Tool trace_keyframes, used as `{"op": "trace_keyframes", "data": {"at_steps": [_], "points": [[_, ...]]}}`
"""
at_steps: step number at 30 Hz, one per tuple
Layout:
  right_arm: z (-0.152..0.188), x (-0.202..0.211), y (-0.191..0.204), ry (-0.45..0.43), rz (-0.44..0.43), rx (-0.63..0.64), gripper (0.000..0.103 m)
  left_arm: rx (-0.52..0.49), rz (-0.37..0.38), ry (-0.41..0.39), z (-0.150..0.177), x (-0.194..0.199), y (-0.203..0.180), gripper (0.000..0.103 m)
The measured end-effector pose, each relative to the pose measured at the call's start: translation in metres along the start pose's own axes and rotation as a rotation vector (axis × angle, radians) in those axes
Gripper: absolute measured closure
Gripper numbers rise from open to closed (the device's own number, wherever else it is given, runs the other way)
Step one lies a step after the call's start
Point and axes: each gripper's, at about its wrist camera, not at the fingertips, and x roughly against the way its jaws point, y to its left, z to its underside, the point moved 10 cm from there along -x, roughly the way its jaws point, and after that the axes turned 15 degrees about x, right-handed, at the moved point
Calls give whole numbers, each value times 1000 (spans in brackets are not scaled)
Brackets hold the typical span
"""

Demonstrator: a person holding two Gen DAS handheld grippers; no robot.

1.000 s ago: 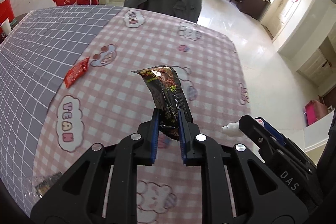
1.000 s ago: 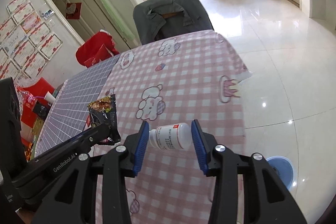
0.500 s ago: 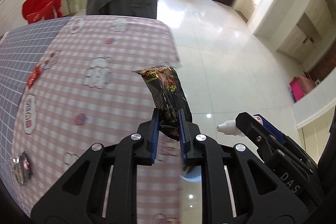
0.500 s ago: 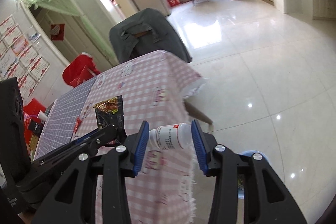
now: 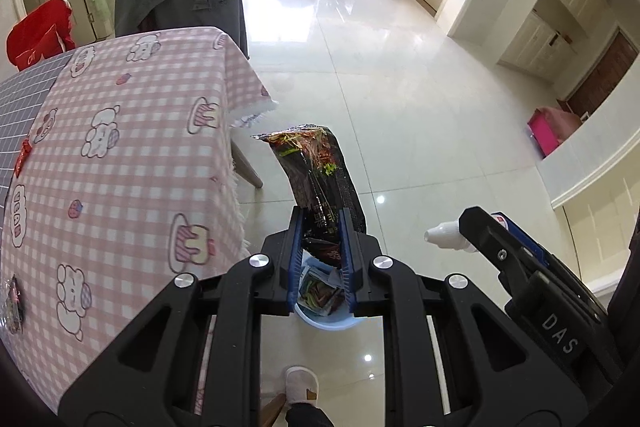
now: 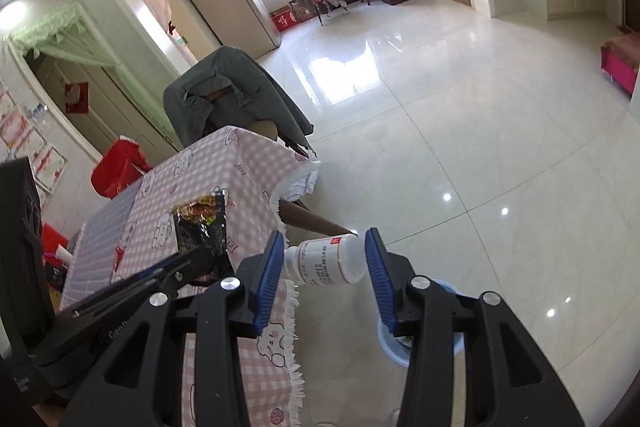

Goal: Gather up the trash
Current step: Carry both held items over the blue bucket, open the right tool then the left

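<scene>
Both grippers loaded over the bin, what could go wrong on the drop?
1. The white bottle lies crosswise with its bottom end barely touching the right fingers; it may slip early and miss the blue bin.
2. The long black wrapper could flutter past the rim.

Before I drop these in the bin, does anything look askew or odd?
The white bottle sits tilted, pinched end to end between the right gripper's pads, so that hold looks shaky. The black wrapper in the left gripper looks secure.
</scene>
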Motion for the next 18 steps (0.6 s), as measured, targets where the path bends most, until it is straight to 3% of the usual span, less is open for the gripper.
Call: {"op": "trace_keyframes", "data": {"at_steps": [7, 18], "points": [[8, 8, -26, 14, 42, -14, 53, -25, -1, 50, 14, -11, -19, 86], [10, 31, -56, -5, 78, -63, 52, -84, 21, 97, 30, -23, -57, 86]]}}
